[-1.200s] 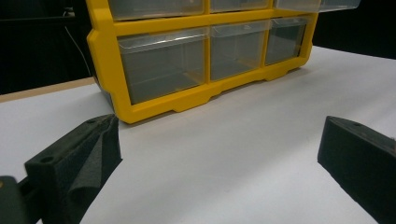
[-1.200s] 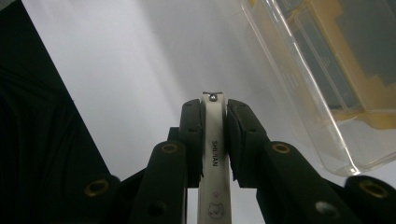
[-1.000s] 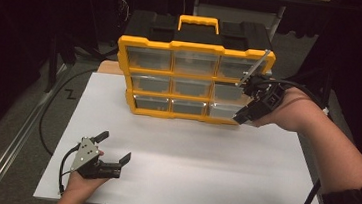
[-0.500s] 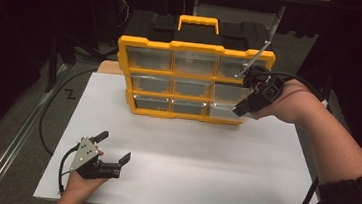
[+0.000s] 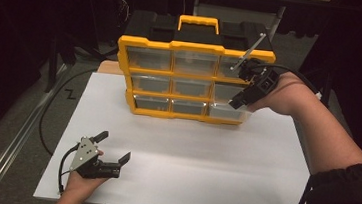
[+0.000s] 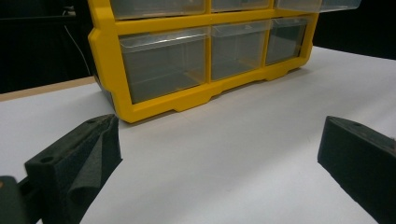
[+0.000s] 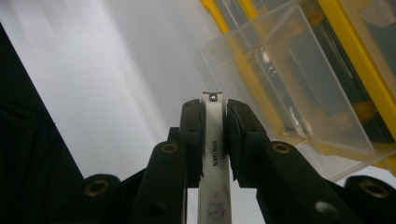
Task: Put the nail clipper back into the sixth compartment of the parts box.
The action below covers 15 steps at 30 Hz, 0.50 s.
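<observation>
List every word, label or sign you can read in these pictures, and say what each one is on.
"SHUIAN": printed lengthwise on the white tool clamped in the right gripper; the middle letters are small, so the spelling is uncertain.
A small cat-face drawing, no words, sits lower on the same tool.
The yellow drawer organizer shows no readable lettering.

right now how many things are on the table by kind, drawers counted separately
yellow organizer case: 1
clear drawers in the case: 9, the bottom right drawer pulled out
white tool, held in the right gripper: 1
grippers: 2, with the left gripper open over the white table
total: 13
</observation>
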{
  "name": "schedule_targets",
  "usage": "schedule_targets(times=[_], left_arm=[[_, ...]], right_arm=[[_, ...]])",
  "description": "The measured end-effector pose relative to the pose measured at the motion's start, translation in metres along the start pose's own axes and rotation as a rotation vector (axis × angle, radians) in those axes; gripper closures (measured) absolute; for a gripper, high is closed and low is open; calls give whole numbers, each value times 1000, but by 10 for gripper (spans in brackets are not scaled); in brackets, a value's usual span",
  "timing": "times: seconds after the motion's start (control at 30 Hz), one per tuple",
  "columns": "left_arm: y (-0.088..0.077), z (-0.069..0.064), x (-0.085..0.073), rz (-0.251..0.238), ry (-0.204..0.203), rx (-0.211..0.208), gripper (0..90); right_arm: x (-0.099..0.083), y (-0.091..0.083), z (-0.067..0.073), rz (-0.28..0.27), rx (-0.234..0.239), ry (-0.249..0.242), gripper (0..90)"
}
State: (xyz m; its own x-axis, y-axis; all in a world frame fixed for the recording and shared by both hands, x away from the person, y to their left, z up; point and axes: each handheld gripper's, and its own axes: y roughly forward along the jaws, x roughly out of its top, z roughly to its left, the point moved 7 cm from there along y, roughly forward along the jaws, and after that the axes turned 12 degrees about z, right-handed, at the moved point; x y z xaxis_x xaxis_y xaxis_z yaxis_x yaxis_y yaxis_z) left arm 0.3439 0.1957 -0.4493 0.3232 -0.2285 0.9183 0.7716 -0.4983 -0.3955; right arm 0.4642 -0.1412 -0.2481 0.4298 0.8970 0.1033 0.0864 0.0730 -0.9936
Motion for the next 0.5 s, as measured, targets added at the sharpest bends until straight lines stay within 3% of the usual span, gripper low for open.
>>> schedule_targets(times=[0.5], left_arm=[[-1, 0, 0, -3, 3, -1, 3]], right_arm=[[11, 4, -15, 0, -41, 9, 794]])
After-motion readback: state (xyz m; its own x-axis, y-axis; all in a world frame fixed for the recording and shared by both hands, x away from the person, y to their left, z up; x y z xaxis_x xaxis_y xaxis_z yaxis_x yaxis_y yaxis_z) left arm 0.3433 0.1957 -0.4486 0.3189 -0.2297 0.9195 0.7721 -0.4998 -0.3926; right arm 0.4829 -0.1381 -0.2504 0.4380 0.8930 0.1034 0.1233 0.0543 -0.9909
